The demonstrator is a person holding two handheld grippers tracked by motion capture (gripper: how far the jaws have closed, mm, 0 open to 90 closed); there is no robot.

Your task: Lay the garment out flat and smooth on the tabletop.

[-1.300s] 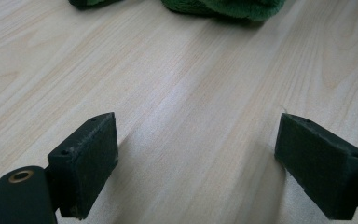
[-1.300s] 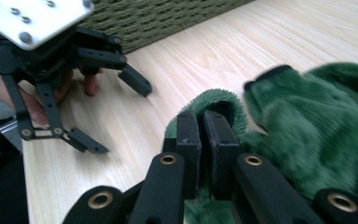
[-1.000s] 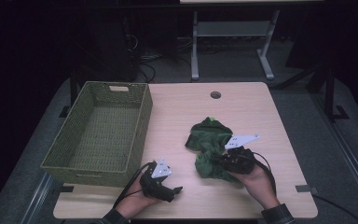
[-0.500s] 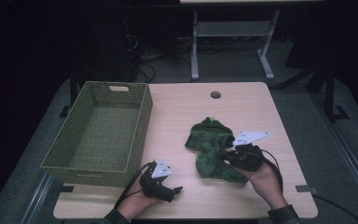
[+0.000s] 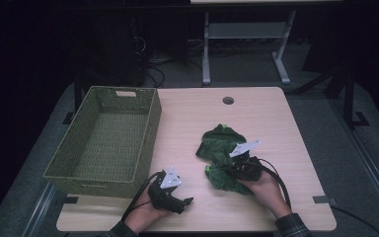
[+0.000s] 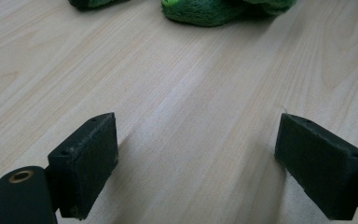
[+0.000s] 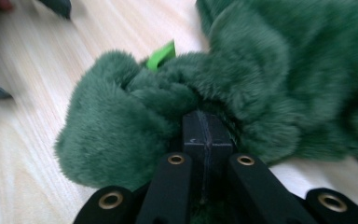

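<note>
The wooden table point(image 5: 276, 128) carries everything, and I place the rest by the woven green basket point(image 5: 106, 138) that stands on its left part, open and with nothing in it. To the right of that basket, clear of its wall, lies the green plush toy point(image 5: 220, 155), a crumpled heap whose long axis runs from the far side toward me; I cannot tell which end is the head. I judge it light, soft and floppy: it will sag and fold around any grip, will not slip or break, and a deep bite into a thick fold is the best hold. My right gripper point(image 7: 204, 135) has its jaws pressed together on a fold at the toy's near end, fur bulging around both pads, with a bright green tab point(image 7: 161, 56) sticking up just beyond. My left gripper point(image 6: 200, 172) rests low over bare wood just off the basket's near right corner, jaws wide apart and holding nothing, the toy's edge ahead of it.
</note>
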